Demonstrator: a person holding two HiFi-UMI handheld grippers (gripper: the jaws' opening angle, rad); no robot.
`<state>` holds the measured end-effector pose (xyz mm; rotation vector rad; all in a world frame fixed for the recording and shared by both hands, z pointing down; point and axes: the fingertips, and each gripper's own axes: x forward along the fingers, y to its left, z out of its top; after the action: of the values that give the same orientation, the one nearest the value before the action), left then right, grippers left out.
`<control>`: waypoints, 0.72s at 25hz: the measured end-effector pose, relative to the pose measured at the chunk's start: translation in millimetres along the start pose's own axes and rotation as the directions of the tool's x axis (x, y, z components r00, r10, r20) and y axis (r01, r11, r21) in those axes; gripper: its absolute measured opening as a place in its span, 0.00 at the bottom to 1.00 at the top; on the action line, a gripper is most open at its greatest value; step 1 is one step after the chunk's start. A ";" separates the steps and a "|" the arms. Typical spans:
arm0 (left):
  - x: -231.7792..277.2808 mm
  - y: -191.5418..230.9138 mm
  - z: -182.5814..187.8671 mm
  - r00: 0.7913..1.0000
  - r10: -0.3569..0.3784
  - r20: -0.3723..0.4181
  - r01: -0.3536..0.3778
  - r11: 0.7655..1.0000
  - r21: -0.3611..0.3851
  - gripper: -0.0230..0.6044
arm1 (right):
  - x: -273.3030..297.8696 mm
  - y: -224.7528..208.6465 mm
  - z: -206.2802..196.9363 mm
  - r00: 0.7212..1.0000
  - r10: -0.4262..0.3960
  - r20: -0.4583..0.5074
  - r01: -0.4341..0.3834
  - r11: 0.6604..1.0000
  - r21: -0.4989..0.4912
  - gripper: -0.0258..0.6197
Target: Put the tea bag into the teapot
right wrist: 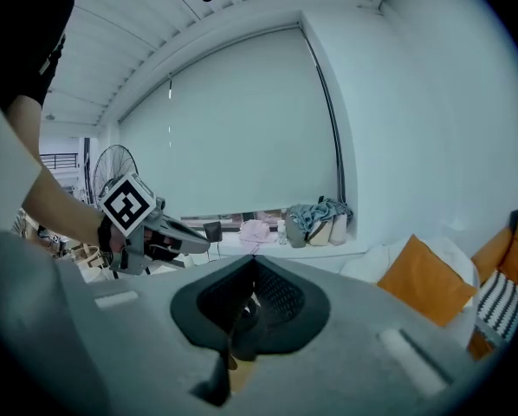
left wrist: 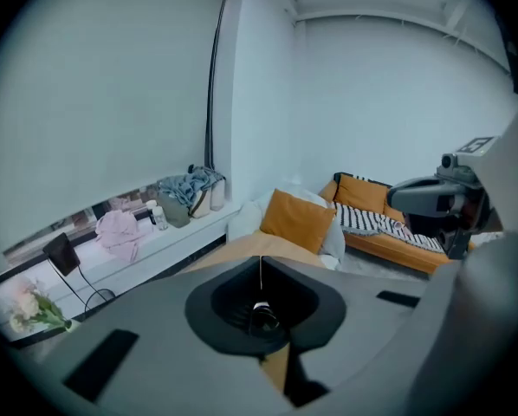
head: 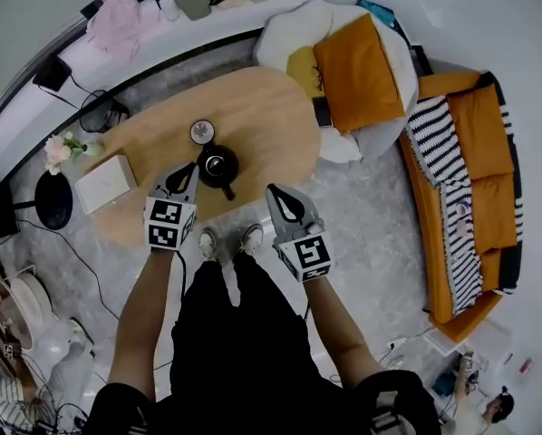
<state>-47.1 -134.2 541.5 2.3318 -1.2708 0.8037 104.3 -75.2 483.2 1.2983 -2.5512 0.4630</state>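
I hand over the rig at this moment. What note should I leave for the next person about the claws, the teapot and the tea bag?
Left claw: shut, nothing between its jaws.
Right claw: shut, also empty.
Teapot: black, upright on the wooden table, just ahead of the left claw.
Tea bag: not seen in any view.
Done: nothing that shows.
Left: find the tea bag, grasp it, put it into the teapot.

Soft, even daylight glows through the big pale blind [right wrist: 242, 128], the room looks bright with only faint shadows on the floor [head: 362, 216], every picture bends round and turns black at the corners, and things up close look blurry.
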 end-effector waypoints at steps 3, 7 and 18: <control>-17.4 7.7 38.1 0.997 0.023 0.080 -0.023 1.000 0.003 0.05 | -5.6 -5.8 23.1 0.999 -0.002 0.032 0.003 1.000 -0.025 0.05; -41.6 9.7 67.4 0.988 0.033 0.149 -0.033 0.999 -0.002 0.05 | -15.8 4.6 49.9 0.998 0.029 0.055 -0.025 0.997 -0.076 0.05; -154.4 20.7 145.6 0.919 0.078 0.387 -0.102 0.994 0.042 0.05 | -43.6 31.0 126.0 0.984 0.052 0.171 -0.027 0.988 -0.149 0.05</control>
<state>-86.8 -127.5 332.2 2.5851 -1.5385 0.4231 95.4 -74.2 346.6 1.2890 -2.6987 0.1710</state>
